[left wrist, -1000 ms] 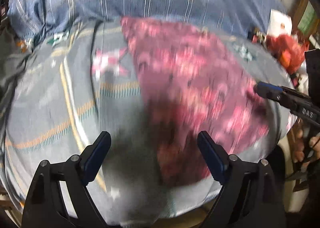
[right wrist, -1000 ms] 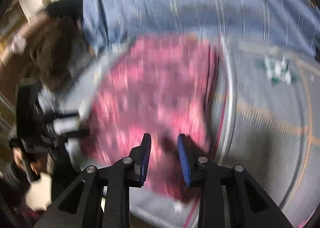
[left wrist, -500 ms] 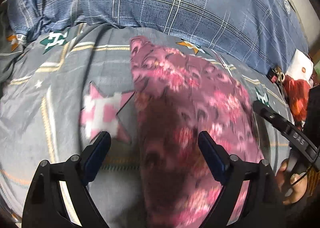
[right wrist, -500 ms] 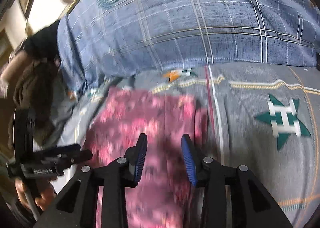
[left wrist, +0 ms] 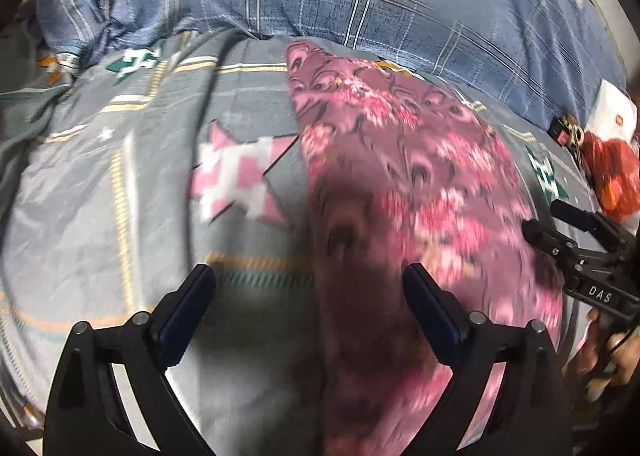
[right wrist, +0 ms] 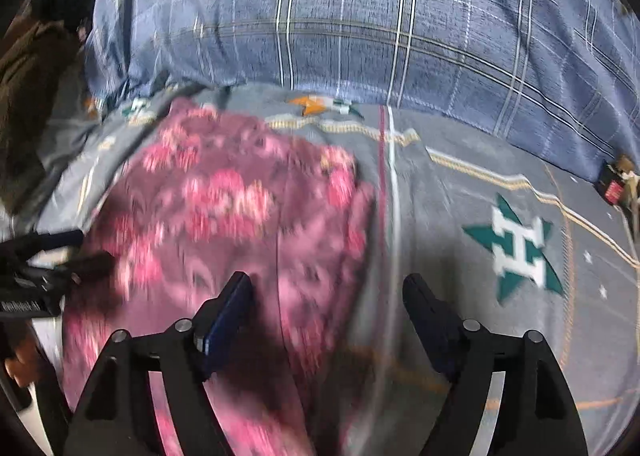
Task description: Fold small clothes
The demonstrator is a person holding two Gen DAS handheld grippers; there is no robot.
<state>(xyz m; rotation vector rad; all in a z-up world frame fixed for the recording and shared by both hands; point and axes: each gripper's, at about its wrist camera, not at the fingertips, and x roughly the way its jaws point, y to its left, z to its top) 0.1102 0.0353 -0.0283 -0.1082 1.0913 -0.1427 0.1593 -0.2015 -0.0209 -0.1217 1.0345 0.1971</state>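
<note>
A small mauve-pink cloth garment with a darker paisley and bright pink flower print (left wrist: 400, 184) is lying spread flat on the grey patterned bedsheet. It is stretching lengthwise from just below the blue plaid cover toward the near edge, with its long left edge running straight and its surface lying smooth.

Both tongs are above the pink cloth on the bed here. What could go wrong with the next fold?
1. Both tongs, left and right, are opening and grip nothing, so the pink floral cloth lies loose and may bunch.
2. Closing down, either could pinch the grey bedsheet underneath along with it.
</note>
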